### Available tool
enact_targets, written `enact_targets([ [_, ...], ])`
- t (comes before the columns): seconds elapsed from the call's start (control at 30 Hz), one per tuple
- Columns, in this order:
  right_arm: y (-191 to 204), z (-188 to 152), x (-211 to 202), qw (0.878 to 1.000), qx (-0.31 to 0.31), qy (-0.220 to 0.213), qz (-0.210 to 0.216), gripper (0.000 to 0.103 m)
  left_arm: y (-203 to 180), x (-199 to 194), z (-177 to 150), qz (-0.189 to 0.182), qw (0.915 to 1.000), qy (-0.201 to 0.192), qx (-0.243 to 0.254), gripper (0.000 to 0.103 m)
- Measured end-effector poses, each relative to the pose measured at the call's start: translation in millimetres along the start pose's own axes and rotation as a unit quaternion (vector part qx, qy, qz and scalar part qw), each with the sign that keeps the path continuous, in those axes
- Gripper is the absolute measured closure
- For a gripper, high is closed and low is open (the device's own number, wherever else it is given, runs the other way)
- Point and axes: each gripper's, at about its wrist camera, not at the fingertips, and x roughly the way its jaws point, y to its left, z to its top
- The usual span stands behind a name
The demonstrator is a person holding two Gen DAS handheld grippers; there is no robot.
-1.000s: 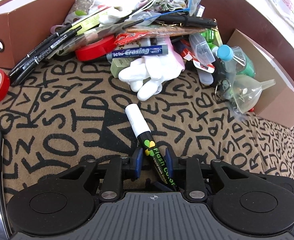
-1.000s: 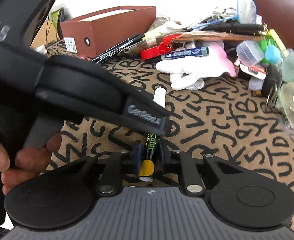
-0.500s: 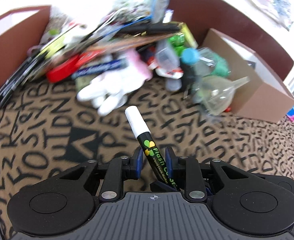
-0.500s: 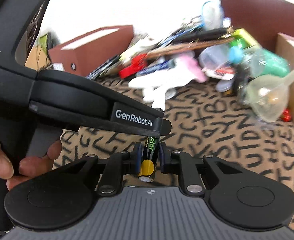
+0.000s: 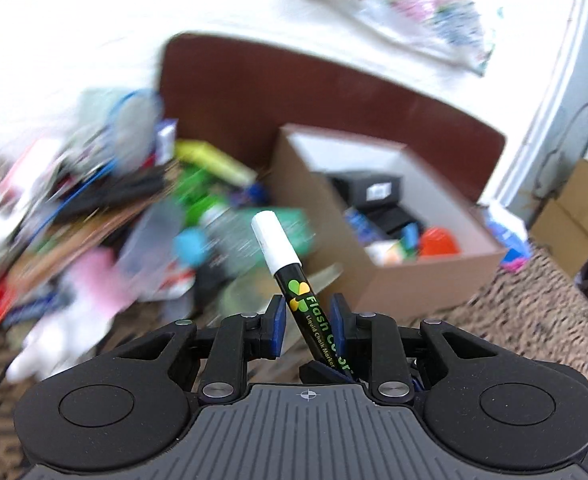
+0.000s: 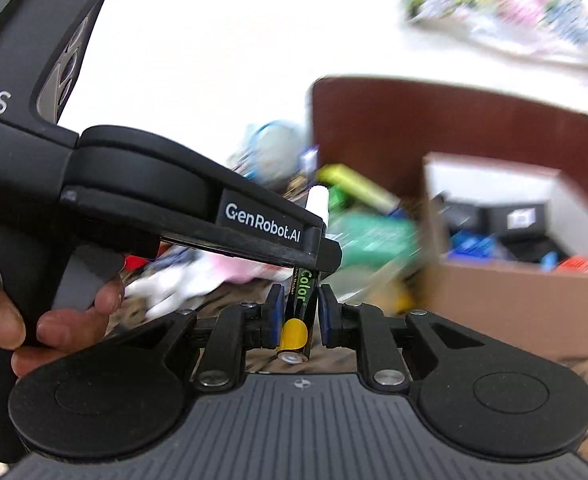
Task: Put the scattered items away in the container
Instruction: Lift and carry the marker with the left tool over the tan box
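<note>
A black chalk marker with a white cap (image 5: 290, 276) sits between the blue pads of my left gripper (image 5: 306, 316), which is shut on it and holds it tilted in the air. In the right wrist view the same marker (image 6: 302, 312) sits between the pads of my right gripper (image 6: 299, 312), which is shut on its rear end. The left gripper's black body (image 6: 154, 200) crosses above it. An open brown cardboard box (image 5: 414, 280) holding several items lies ahead to the right; it also shows in the right wrist view (image 6: 514, 292).
A blurred pile of scattered items (image 5: 106, 216) lies on the letter-patterned cloth (image 5: 534, 312) to the left of the box. A dark brown curved backrest (image 5: 294, 92) stands behind. Another cardboard box (image 5: 574, 212) sits at the far right.
Both grippers have lifted and swung to the right with the marker held between them. The pile has slid left and the open brown box has come into view ahead.
</note>
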Motion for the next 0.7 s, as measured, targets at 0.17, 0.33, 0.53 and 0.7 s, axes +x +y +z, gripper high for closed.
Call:
enact_targets([
  [0.17, -48.7, 20.6, -2.5, 0.999, 0.008, -0.026, -0.042, 0.083, -40.2, 36.1, 39.2, -0.037, 0.999, -0.006, 0.026, 0.081],
  [0.33, -96.1, 34.1, 6.3, 0.996, 0.027, -0.04, -0.076, 0.083, -76.6, 81.8, 68.0, -0.062, 0.9966, -0.002, 0.054, 0.081],
  [0.53, -150.9, 35.1, 21.8, 0.992, 0.057, -0.033, -0.111, 0.083, -104.0, 145.4, 85.1, -0.094, 0.9931, 0.024, 0.066, 0.082],
  [0.7, -180.8, 25.4, 43.1, 0.989, 0.073, -0.01, -0.13, 0.083, -118.0, 195.1, 84.0, -0.102, 0.9908, 0.047, 0.075, 0.082],
])
